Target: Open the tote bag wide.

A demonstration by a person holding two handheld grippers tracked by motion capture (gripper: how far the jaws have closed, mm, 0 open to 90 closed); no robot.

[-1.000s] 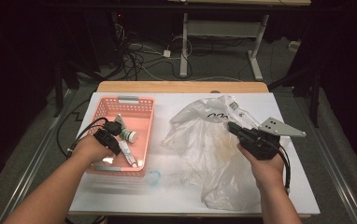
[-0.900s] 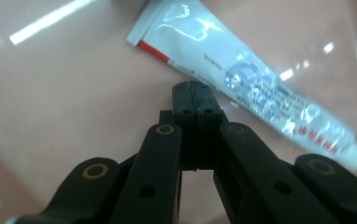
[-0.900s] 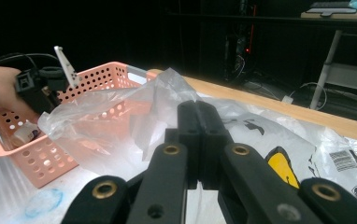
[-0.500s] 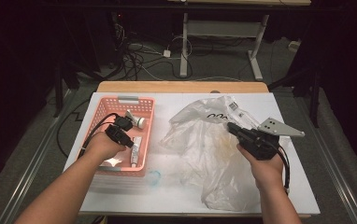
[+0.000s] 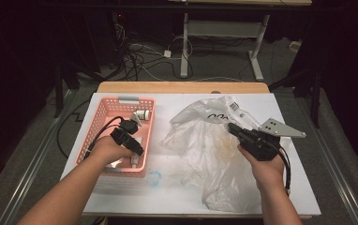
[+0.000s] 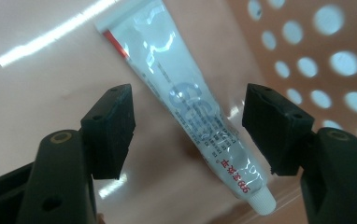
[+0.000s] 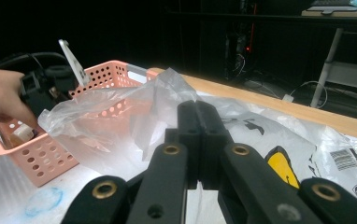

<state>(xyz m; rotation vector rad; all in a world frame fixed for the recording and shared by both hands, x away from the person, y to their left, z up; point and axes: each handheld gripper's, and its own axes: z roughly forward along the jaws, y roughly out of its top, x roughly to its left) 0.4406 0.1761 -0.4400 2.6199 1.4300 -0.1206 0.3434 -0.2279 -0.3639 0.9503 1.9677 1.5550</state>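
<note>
My left gripper [image 5: 138, 151] is down inside the pink basket [image 5: 101, 117], near its right wall. Its jaws have just been opening. In the left gripper view the left gripper [image 6: 190, 130] stands open, and a white tube [image 6: 186, 93] with red and blue print lies on the basket floor between the pads, touching neither. My right gripper [image 5: 233, 128] is shut on the crumpled clear plastic bag [image 5: 200, 145] at the table's middle. In the right gripper view the right gripper [image 7: 197, 135] has its jaws together, with the bag's film [image 7: 120, 116] raised around them.
A small white capped container [image 5: 142, 114] lies at the basket's far right. A blue smear [image 5: 154, 177] marks the white table top [image 5: 167, 201] in front of the basket. Cables and desk legs stand on the dark floor beyond the table's far edge.
My left hand has moved to the right inside the basket, toward its right wall. The right hand and the bag have not moved.
</note>
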